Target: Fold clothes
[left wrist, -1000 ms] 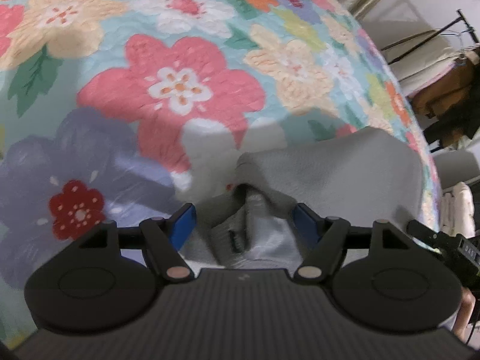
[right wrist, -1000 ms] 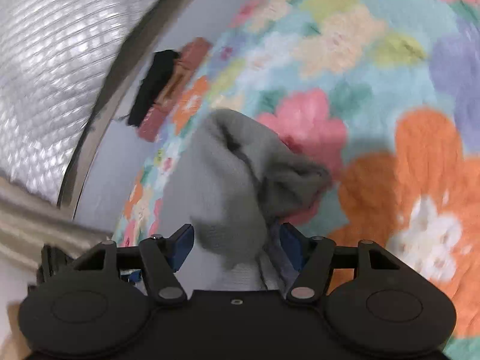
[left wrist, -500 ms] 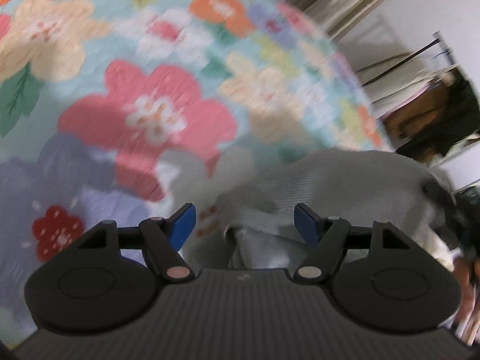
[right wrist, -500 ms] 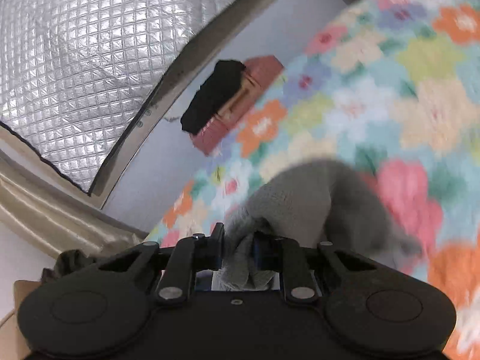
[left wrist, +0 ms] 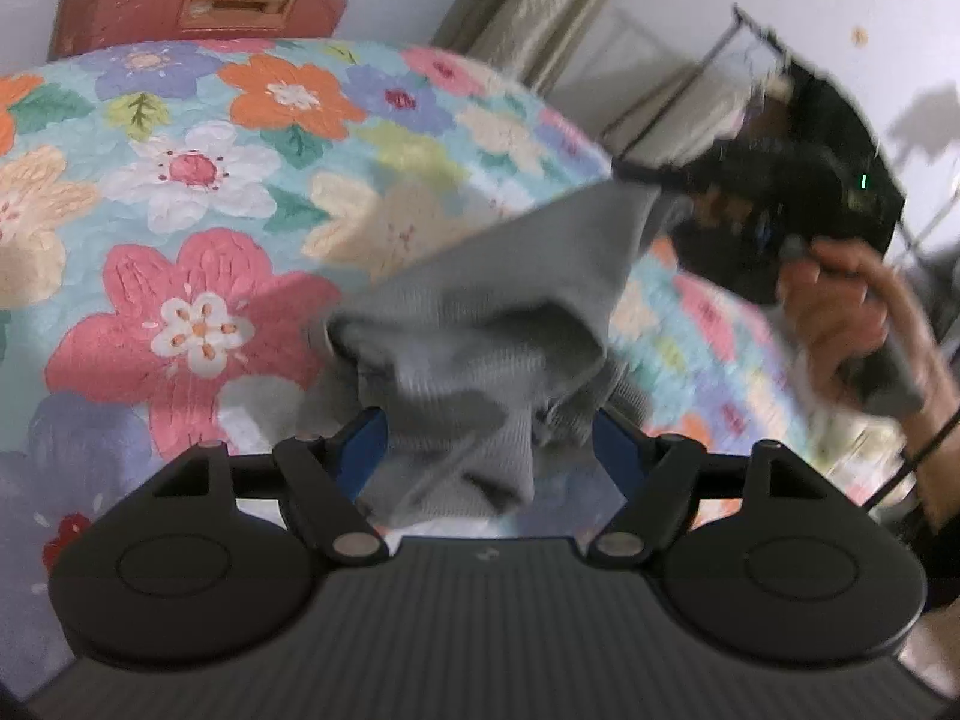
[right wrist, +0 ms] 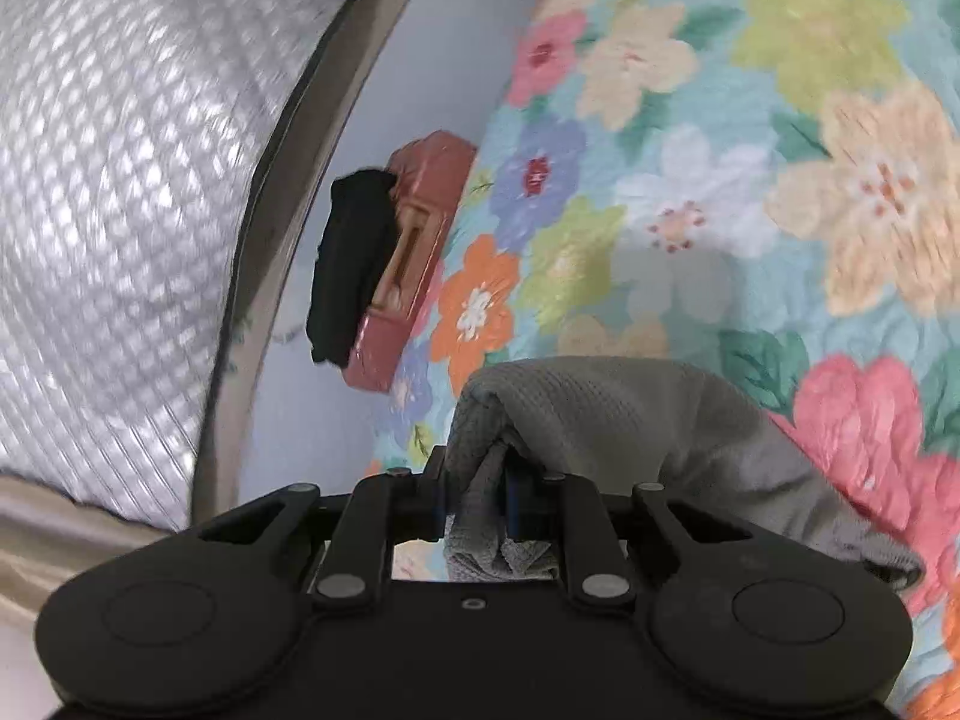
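While the left tool (left wrist: 487, 450) stands with its blue pads spread wide, the grey garment (left wrist: 492, 324) hangs bunched between them, and from the left wrist view we cannot tell that either pad presses the cloth. The fabric rises ahead of this tool and stretches up and to its right, toward the right tool (left wrist: 780, 204), which our right hand (left wrist: 840, 324) holds above the floral bedspread (left wrist: 198, 192). That far end looks taut, the near end slack and crumpled. We judge the step in hand to be taking a second hold, so we should settle the left tool onto a single edge or corner rather than a wad of layers, then close fully before any pull.

From the right wrist view, the right tool (right wrist: 477, 495) is clamped on a fold of the grey garment (right wrist: 600, 414), the cloth pinched between the narrowed fingers and draping away to this tool's right and down toward the bedspread (right wrist: 690, 180). Beyond this tool, to its left, a reddish suitcase (right wrist: 414, 252) with a dark cloth (right wrist: 351, 264) on it stands beside the bed. We would keep this grip steady and level, and draw the two tools apart only once both hold, so the garment spreads flat instead of twisting.
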`<state>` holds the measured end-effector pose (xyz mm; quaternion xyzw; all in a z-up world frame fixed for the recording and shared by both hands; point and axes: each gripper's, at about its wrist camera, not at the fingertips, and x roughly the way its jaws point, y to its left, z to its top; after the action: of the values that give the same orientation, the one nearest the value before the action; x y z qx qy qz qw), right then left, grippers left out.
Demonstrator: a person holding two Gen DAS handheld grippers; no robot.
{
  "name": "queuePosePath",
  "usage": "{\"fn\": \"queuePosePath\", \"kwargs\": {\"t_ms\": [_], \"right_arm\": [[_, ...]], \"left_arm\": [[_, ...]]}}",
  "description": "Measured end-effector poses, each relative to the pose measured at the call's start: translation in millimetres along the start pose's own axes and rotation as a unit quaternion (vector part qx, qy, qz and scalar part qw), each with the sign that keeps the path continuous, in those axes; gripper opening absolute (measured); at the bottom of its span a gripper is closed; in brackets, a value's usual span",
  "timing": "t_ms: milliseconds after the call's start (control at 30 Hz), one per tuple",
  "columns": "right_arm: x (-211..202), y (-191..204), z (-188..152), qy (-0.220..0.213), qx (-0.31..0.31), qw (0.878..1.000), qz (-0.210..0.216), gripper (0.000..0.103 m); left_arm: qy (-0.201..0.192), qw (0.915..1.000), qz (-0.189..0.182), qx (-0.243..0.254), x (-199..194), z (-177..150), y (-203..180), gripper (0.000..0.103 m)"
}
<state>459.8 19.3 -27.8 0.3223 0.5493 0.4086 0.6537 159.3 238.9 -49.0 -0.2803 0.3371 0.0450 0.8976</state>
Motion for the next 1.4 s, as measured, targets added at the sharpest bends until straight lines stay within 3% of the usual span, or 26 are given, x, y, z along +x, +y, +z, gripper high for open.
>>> {"fn": "queuePosePath", "kwargs": {"t_ms": [133, 233, 300, 333, 367, 433, 667, 833, 967, 1000, 1067, 1133, 1200, 1300, 1400], "right_arm": [[2, -14, 3, 0.001, 0.030, 0.999, 0.020, 0.021], [6, -8, 9, 0.006, 0.017, 1.000, 0.013, 0.021], [8, -8, 14, 0.005, 0.014, 1.000, 0.010, 0.021], [9, -7, 17, 0.005, 0.013, 1.000, 0.009, 0.020], [10, -7, 19, 0.005, 0.012, 1.000, 0.007, 0.020], [11, -8, 24, 0.004, 0.004, 1.000, 0.003, 0.020], [9, -23, 43, 0.001, 0.005, 1.000, 0.012, 0.020], [2, -46, 34, 0.009, 0.028, 0.999, 0.045, 0.020], [-8, -69, 20, 0.014, 0.055, 0.995, 0.084, 0.019], [-12, -76, 13, 0.013, 0.055, 0.994, 0.089, 0.019], [-21, -88, -2, 0.003, 0.029, 0.996, 0.084, 0.019], [-26, -89, -13, -0.010, -0.021, 0.997, 0.070, 0.019], [-26, -90, -16, -0.014, -0.030, 0.997, 0.066, 0.019], [-26, -91, -21, -0.021, -0.044, 0.997, 0.061, 0.019], [-25, -93, -25, -0.028, -0.058, 0.996, 0.056, 0.019]], "left_arm": [[0.006, 0.9936, 0.067, 0.091, 14, -8, -26, 0.080], [0.004, 0.9896, 0.106, 0.097, 39, -3, -23, 0.077], [0.013, 0.9884, 0.111, 0.102, 55, 3, -14, 0.040], [0.018, 0.9879, 0.112, 0.105, 63, 6, -10, 0.028], [0.024, 0.9865, 0.113, 0.116, 69, 10, -7, 0.019], [0.017, 0.9863, 0.112, 0.120, 71, 24, 0, 0.018], [-0.026, 0.9909, 0.101, 0.086, 78, 76, 33, 0.018], [-0.024, 0.9896, 0.106, 0.095, 86, 74, 34, 0.018], [-0.007, 0.9870, 0.125, 0.101, 77, 59, 33, 0.040], [0.001, 0.9876, 0.125, 0.095, 72, 54, 34, 0.040], [0.020, 0.9924, 0.105, 0.061, 61, 51, 40, 0.041], [0.013, 0.9971, 0.073, 0.017, 47, 51, 47, 0.046], [0.002, 0.9988, 0.036, -0.034, 37, 49, 58, 0.065], [0.019, 0.9950, -0.001, -0.098, 40, 42, 70, 0.066], [0.009, 0.9931, -0.003, -0.117, 49, 43, 70, 0.067]]}}
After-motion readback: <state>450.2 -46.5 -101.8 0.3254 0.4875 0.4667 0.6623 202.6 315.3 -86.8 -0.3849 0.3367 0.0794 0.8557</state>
